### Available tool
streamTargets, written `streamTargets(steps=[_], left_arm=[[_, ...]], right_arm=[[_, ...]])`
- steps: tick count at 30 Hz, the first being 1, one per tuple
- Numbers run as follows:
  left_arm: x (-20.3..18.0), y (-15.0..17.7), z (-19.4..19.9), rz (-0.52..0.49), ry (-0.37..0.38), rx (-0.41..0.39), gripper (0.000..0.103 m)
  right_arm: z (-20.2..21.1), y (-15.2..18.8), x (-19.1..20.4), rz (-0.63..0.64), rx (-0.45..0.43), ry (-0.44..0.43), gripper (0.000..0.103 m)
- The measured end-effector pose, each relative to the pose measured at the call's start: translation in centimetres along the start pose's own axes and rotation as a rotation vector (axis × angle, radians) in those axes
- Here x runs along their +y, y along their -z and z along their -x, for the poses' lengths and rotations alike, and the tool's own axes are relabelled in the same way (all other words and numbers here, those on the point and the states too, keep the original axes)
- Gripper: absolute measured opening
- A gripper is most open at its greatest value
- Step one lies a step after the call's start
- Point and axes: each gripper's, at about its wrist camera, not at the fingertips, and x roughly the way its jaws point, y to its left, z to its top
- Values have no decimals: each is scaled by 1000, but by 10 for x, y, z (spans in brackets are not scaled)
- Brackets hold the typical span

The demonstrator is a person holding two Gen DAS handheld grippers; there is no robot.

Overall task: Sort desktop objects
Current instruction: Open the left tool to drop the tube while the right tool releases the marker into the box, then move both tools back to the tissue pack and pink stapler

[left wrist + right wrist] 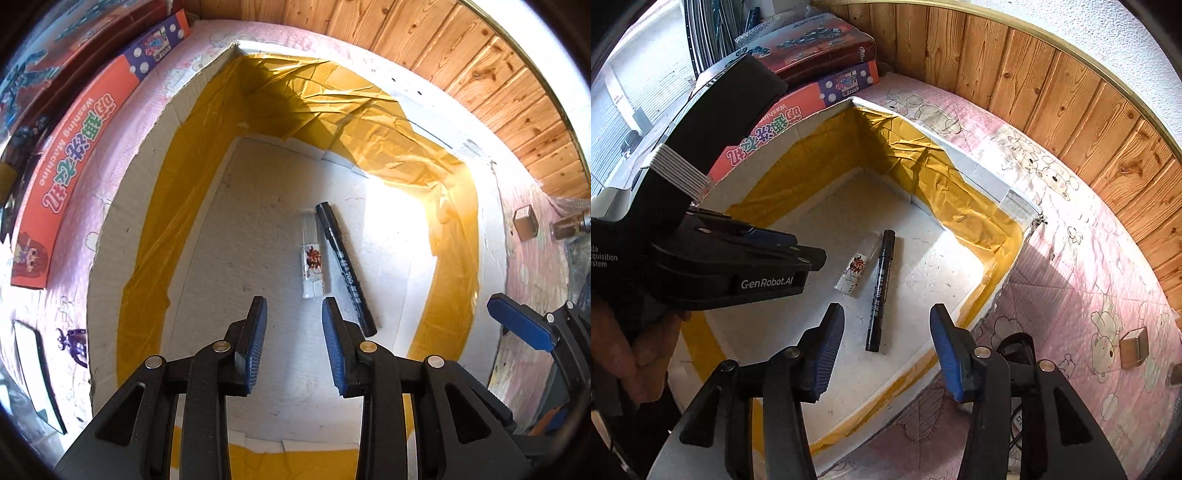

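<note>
White foam box [110, 229], inner walls lined with creased yellow tape, sits on a pink cartoon-print cloth [1071, 280]. Two items lie on the box floor: a black marker [345, 267] and a small clear tube [314, 254] with a red print on its label. They lie side by side, roughly parallel, just beside each other; can't tell if they touch. Both are a little right of the floor's centre, sunlit patch to their right.

Left gripper [294, 314] hangs over the box pointing steeply down, jaws partly apart, nothing between the pads. The tube's near end lies just past the gap; the marker's near end passes close to the right fingertip in view, but contact isn't shown.

Right gripper [886, 325] is also above the box, near its right side, jaws spread wide and empty. The marker's near end shows in the gap, lying on the floor below, not gripped.

In the right wrist view a hand [631, 354] holds the left gripper's body at the left edge.

Orange toy carton [74, 147] lies along the box's left side. Wood-panel wall [1034, 81] at the far side. Small brown block [1133, 348] on the cloth, well right of the box.
</note>
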Motion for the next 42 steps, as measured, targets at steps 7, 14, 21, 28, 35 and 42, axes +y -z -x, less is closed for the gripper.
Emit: streamTargets(steps=[7,14,21,28,35,42], left_arm=[[-30,23,23,-67,-55,-78,33],[-41,57,49,-118,-65,-129,34],[-57,99,79,-176,-58,-211,34],[-88,136,70,-285,-71,-231,39],[-127,149,31,-340,-63,-163,41],[-146,172,39,-430,-126,-243,14]], right_arm=[[29,33,9,-1,-51,-15,58],[60,62,12,-40,-126,-66,59],[85,106,18,-77,-223,-134,61],[104,160,18,-102,-302,-188,64],[98,198,-7,-234,-307,-214,65],[101,242,-37,-317,-271,-182,63]])
